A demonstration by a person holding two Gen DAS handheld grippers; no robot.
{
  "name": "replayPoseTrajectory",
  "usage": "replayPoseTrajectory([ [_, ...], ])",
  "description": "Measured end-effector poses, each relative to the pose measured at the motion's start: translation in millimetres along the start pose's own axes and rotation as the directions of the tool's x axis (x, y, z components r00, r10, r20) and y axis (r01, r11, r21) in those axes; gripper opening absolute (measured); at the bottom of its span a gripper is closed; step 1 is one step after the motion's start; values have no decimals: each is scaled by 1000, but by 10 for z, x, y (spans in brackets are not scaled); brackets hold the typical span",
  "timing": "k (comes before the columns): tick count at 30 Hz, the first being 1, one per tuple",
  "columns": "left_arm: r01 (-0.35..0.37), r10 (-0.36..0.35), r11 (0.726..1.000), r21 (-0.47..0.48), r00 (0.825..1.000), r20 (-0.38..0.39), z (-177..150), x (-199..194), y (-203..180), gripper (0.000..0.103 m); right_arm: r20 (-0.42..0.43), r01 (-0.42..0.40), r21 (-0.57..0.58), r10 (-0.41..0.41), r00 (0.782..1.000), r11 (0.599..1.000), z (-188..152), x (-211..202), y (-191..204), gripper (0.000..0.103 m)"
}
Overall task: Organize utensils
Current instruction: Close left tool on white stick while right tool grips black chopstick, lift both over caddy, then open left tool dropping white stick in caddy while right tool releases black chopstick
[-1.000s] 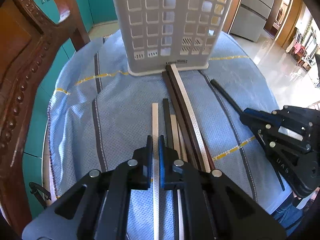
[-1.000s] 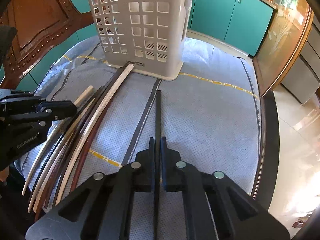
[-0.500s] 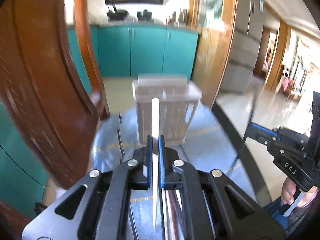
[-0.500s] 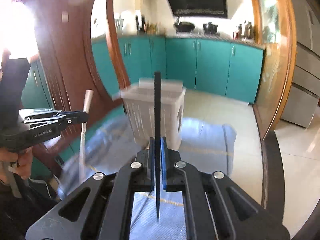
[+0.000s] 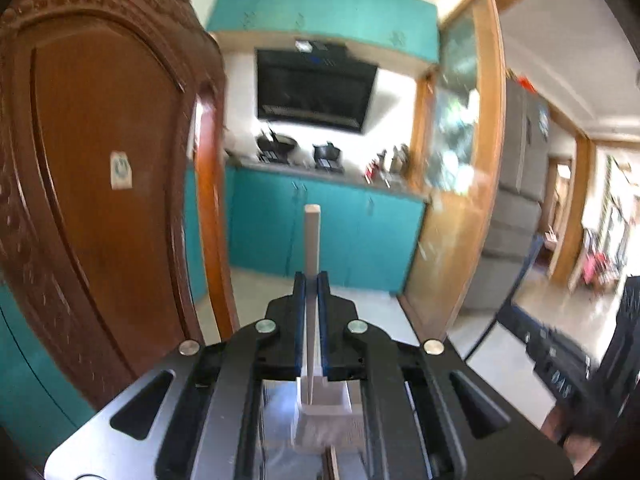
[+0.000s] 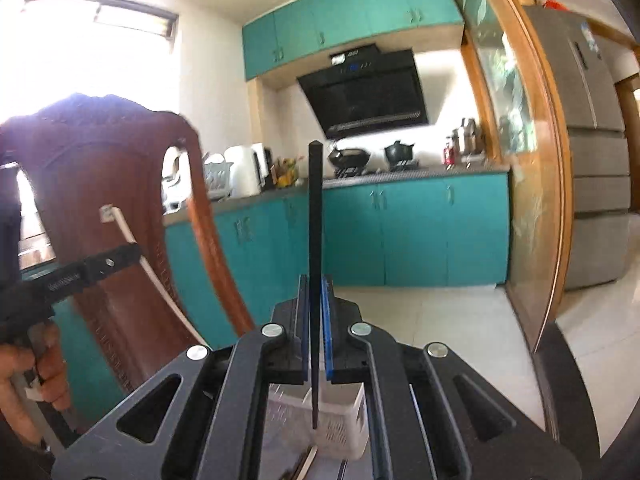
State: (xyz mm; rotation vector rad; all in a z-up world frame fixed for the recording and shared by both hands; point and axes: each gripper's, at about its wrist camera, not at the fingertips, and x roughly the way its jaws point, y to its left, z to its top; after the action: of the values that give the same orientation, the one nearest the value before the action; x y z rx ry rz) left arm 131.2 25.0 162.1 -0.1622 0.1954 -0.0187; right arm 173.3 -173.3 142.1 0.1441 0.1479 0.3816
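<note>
I'm looking at a kitchen: teal base cabinets (image 6: 416, 232) under a grey worktop, teal upper cabinets (image 6: 352, 16) above. Black angled range hood (image 6: 364, 92) on a white wall, two dark pots (image 6: 372, 154) on the hob below it. White kettle (image 6: 244, 172) sits left of them. Carved dark wooden chair back (image 5: 100, 184) is close on the left. Steel fridge (image 6: 588, 152) right, past a wood-framed glass partition (image 6: 512, 152). Pale tiled floor (image 6: 448, 316). Window (image 6: 100, 20) upper left is blown out with daylight.
</note>
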Motion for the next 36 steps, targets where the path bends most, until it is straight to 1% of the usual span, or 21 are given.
replayPoseTrajectory([
  [2,8,-7,1000,-28,1000,16,14,127,-5,7,32,10,-6,-10,999,1000,-21,123,22,6],
  [3,14,-14,999,-31,1000,11,-11,208,-13,7,39,13,-12,-13,999,1000,-38,182,22,6],
  [5,1,-1,1000,-27,1000,-15,-104,416,-21,7,45,26,-22,-25,999,999,-105,333,12,6],
  [8,1,-1,1000,-1,997,-73,-252,678,-63,7,-8,34,-22,-34,999,999,-261,543,-27,6],
  [11,-2,6,1000,30,991,-132,-428,887,-103,7,-83,39,-47,-43,996,998,-462,724,-28,6],
  [14,-5,14,999,48,984,-180,-542,1029,-105,7,-132,41,-62,-49,990,997,-615,789,-61,6],
  [16,-7,17,999,49,978,-207,-605,1105,-84,7,-147,43,-69,-53,988,997,-671,784,-70,6],
  [19,-15,27,998,58,975,-220,-656,1113,-45,7,-154,46,-75,-57,986,996,-704,751,-67,6],
  [24,-24,43,996,91,978,-206,-710,1025,-63,7,-145,50,-67,-59,988,997,-693,650,-73,6],
  [27,-21,43,994,109,979,-197,-728,956,-73,7,-124,57,-73,-65,990,996,-690,543,-54,7],
  [36,-13,39,989,144,983,-178,-767,772,-105,7,-82,22,-79,-29,996,997,-658,189,-28,7],
])
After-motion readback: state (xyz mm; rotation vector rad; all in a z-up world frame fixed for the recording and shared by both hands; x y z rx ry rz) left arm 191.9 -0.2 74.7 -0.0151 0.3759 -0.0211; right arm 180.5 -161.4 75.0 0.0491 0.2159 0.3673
